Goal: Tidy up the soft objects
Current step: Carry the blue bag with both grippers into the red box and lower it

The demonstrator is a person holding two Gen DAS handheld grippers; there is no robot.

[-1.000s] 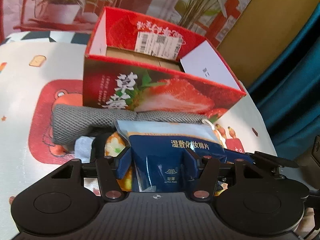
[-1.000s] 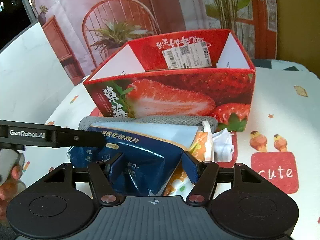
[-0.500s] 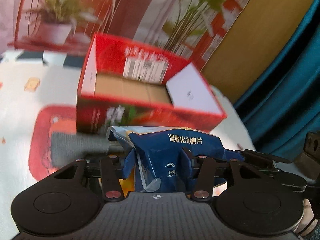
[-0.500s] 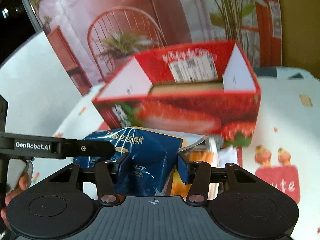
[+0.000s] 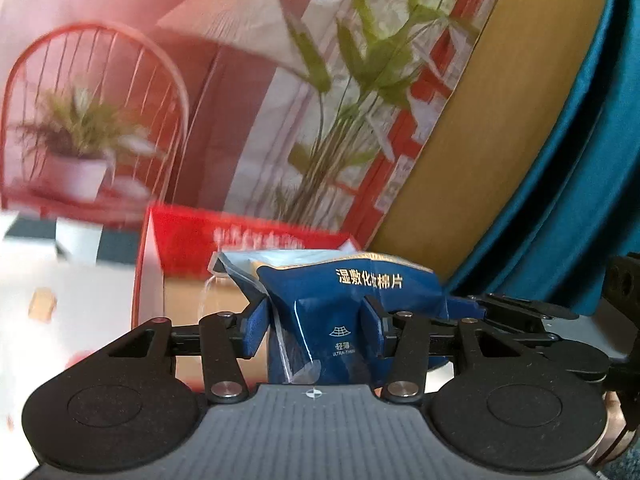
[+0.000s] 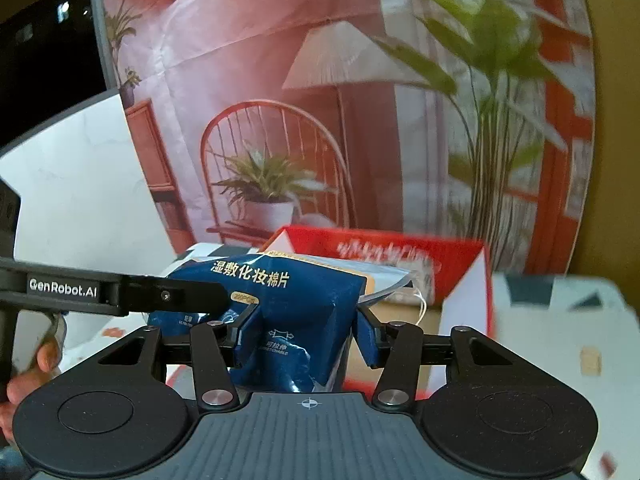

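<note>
The blue cotton-pad pouch point(image 5: 344, 312) is pinched by the left gripper point(image 5: 316, 320) at one end and by the right gripper point(image 6: 298, 332) at the other, jaws closed onto the film within the last second. It is held aloft in front of the open red strawberry carton point(image 6: 400, 252), above the patterned tablecloth point(image 6: 560, 320). For a sound deposit, both ends should be kept level, carried over the carton's near wall, lowered inside, and both grips released together.
</note>
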